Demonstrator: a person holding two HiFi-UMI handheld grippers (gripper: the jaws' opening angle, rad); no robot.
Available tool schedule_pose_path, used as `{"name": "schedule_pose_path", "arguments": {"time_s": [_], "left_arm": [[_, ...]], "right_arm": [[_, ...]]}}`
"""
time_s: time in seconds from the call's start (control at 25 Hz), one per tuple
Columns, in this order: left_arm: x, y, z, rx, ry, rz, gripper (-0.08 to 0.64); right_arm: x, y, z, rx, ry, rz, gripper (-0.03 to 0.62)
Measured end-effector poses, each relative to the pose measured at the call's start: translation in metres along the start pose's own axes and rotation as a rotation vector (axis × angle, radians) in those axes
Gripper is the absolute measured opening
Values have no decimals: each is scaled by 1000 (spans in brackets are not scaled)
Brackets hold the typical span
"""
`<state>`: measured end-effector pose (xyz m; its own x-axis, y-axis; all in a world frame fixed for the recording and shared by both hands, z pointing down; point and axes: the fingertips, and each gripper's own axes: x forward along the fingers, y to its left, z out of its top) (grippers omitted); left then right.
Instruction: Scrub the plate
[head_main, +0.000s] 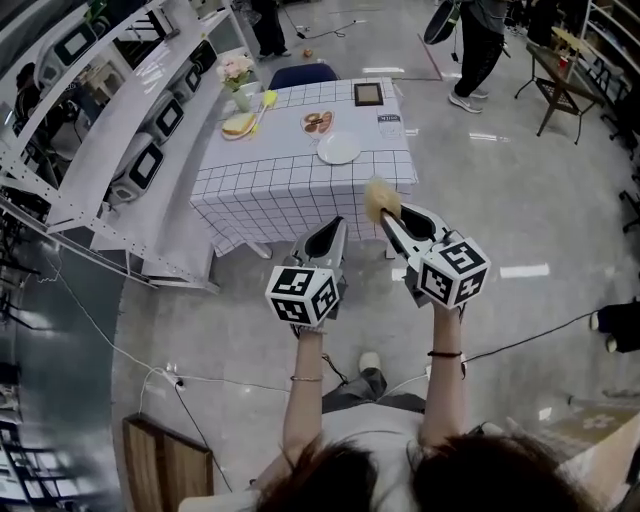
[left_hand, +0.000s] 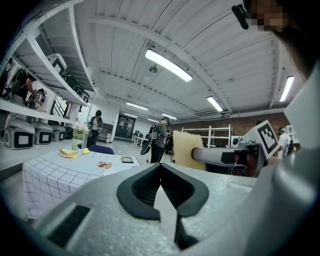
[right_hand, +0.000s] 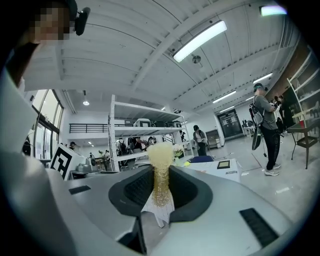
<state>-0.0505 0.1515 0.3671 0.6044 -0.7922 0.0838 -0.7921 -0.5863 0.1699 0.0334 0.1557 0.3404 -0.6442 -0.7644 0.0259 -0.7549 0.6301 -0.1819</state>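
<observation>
A person stands on a grey workshop floor (head_main: 520, 200), arms stretched forward, a gripper in each hand. The left gripper (head_main: 333, 232) has its jaws pressed together at the tips with nothing between them, as the left gripper view confirms (left_hand: 160, 166). The right gripper (head_main: 392, 218), just beside it and slightly ahead, is clamped on a yellow scrub sponge (head_main: 381, 199). In the right gripper view, the sponge (right_hand: 161, 155) stands upright, pinched between the dark pads (right_hand: 131, 189), with its fluffy top rising above them.

Both grippers are held in the air short of a table (head_main: 290, 190) draped in a white checked cloth, well apart from anything on it. The white plate (head_main: 339, 148) lies on that table near its front right part, bare and untouched. Just behind it sits a small dish of food (head_main: 317, 122), and farther back a dark framed picture (head_main: 368, 94) lies flat. On the table's far left are a plate of bread (head_main: 239, 125), a yellow item (head_main: 268, 98) and a vase of flowers (head_main: 237, 75). A blue chair (head_main: 303, 74) stands at the far edge.

Long white shelving (head_main: 120, 130) carrying boxed devices runs along the left. Beyond the table, other people (head_main: 478, 50) stand on the open floor.
</observation>
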Motion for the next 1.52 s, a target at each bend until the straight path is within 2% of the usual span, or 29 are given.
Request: {"name": "schedule_pose_path", "arguments": {"time_s": [0.32,0.96,1.2,1.4,1.52], "left_arm": [[20,31,11,8,2,-9,11],[32,60,8,-26,4,5,11],[58,81,2,-38,19,29,11],[92,98,6,-37,34,43,11],[111,116,14,-36,26,79,11]], "right_arm": [[35,-7,6,2,-15,-7,80],[60,-23,7,-10,19,-29,80],[85,-48,0,5,39,-15,80],[119,-79,10,21,41,8,80],[141,-98,13,33,54,17,80]]}}
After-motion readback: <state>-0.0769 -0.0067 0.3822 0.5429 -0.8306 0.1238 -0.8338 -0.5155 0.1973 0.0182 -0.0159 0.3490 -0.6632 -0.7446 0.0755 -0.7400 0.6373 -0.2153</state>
